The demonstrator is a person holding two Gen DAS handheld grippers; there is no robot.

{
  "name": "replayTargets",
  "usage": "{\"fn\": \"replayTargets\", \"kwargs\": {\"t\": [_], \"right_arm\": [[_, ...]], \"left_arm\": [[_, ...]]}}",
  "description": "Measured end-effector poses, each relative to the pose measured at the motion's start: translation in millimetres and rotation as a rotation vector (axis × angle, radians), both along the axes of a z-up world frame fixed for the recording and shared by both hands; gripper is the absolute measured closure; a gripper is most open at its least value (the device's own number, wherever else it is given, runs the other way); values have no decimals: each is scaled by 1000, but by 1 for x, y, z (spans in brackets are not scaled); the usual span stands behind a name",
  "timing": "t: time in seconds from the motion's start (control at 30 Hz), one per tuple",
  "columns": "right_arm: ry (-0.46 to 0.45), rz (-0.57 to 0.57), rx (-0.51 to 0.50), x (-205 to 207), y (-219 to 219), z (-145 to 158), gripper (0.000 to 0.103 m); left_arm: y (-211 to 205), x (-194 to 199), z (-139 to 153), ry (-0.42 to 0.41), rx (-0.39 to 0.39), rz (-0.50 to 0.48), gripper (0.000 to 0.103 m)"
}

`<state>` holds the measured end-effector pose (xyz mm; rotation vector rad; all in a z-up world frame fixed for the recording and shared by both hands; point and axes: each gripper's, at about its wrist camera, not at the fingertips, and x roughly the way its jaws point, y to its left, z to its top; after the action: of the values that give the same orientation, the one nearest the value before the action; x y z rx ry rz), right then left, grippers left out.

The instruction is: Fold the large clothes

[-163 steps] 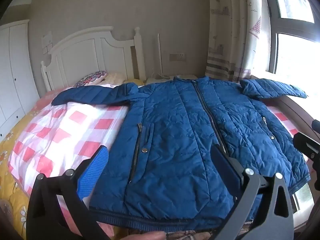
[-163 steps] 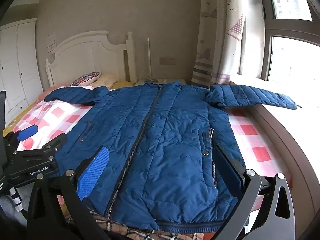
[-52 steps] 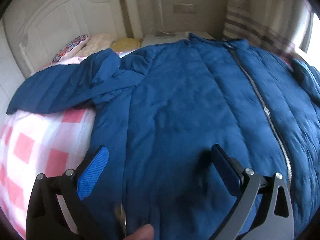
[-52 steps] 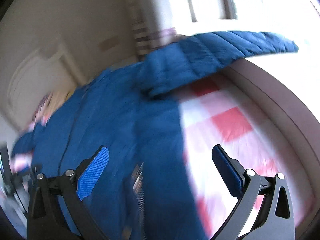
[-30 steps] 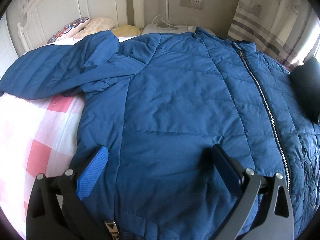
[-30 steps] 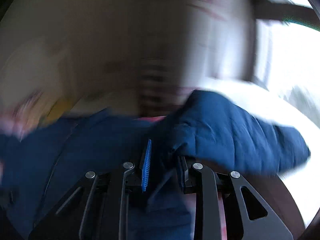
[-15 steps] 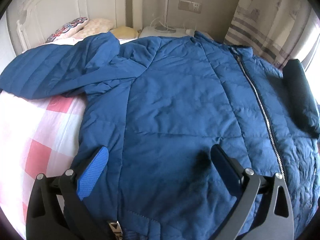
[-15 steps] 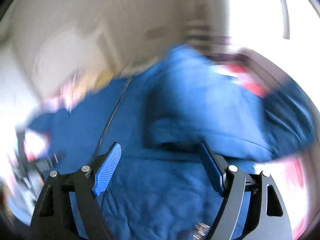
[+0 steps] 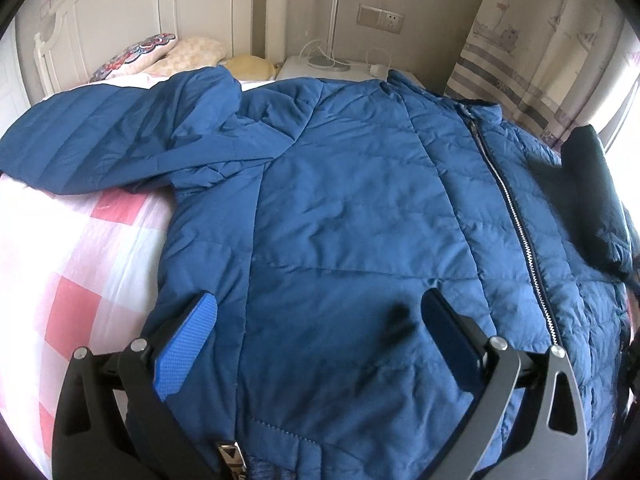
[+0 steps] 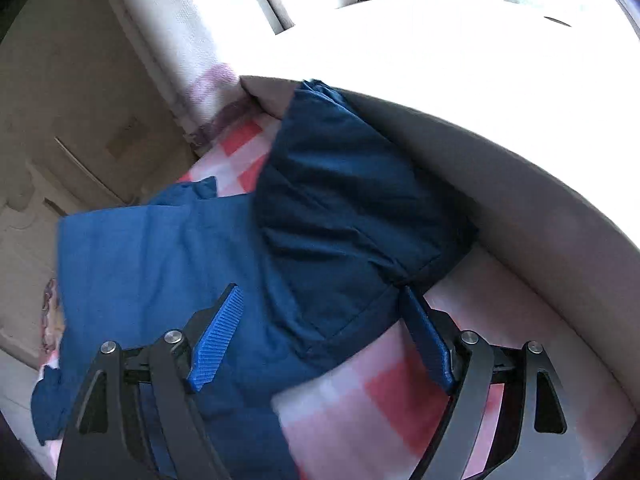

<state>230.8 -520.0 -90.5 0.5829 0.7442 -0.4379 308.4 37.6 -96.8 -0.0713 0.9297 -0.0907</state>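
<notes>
A blue puffer jacket (image 9: 360,220) lies front-up on the bed, zip (image 9: 508,200) closed. Its left sleeve (image 9: 100,148) stretches out to the left. The right sleeve (image 9: 592,200) is folded inward over the body. My left gripper (image 9: 316,336) hovers open over the jacket's lower left front, holding nothing. In the right wrist view, tilted, the folded sleeve (image 10: 352,208) lies dark on the lighter jacket body (image 10: 160,260). My right gripper (image 10: 320,336) sits at the jacket's right side, jaws closing, with sleeve and side fabric between them but the pads not pressing.
The bed has a pink-and-white checked cover (image 9: 80,260). Pillows (image 9: 160,52) and a white headboard (image 9: 120,20) stand at the far end, beside a white nightstand (image 9: 328,72). A curtain (image 9: 540,40) and a beige window ledge (image 10: 520,200) border the bed's right side.
My right gripper, shut on the right sleeve a second ago, swung it over the body, let go and rolled to the jacket's right edge. The left gripper has stayed put.
</notes>
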Motion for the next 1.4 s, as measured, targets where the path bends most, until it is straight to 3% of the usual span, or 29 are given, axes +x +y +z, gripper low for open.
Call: {"fn": "replayTargets", "kwargs": {"t": [0.03,0.1,0.2,0.27,0.37,0.47,0.53,0.63,0.77,0.9,0.97,1.07,1.1,1.13,1.23,1.33,1.4], "right_arm": [[-33,9,-18,-2,-2,3,84],[-128,21,-55,-1,25,18,98],[-283,144,-183,-7,70,60,99],[-350,292,-226,-3,106,88,99],[-391,416,-166,8,138,105,99],[-380,384,74,19,120,90,86],[-344,279,182,6,92,68,4],[-327,174,229,-21,61,40,6],[-225,58,279,-33,23,3,6],[-159,66,353,-1,28,-25,7],[-151,63,354,19,32,-27,15],[-166,23,284,29,27,-24,49],[-193,-4,242,25,35,-15,71],[-227,-14,178,23,46,-4,77],[-313,84,-82,29,98,46,80],[-364,317,-329,47,177,80,80],[-368,497,-502,55,241,87,79]], "left_arm": [[0,0,0,-1,-1,0,2],[0,0,0,-1,-2,0,2],[-1,0,0,0,0,1,2],[0,0,0,-3,-3,1,2],[1,0,0,-4,-16,2,2],[3,0,1,-7,-35,3,2],[4,0,1,-9,-46,2,2],[6,0,1,-11,-59,1,2],[7,-1,0,-11,-63,1,2],[7,0,1,-12,-69,1,2],[9,-1,1,-15,-85,2,2],[12,-1,1,-18,-109,3,2],[13,-1,1,-18,-112,3,2],[13,-1,1,-17,-112,3,2],[11,-1,1,-17,-103,5,2],[11,-1,1,-16,-97,5,2],[12,-1,1,-18,-105,6,2]]}}
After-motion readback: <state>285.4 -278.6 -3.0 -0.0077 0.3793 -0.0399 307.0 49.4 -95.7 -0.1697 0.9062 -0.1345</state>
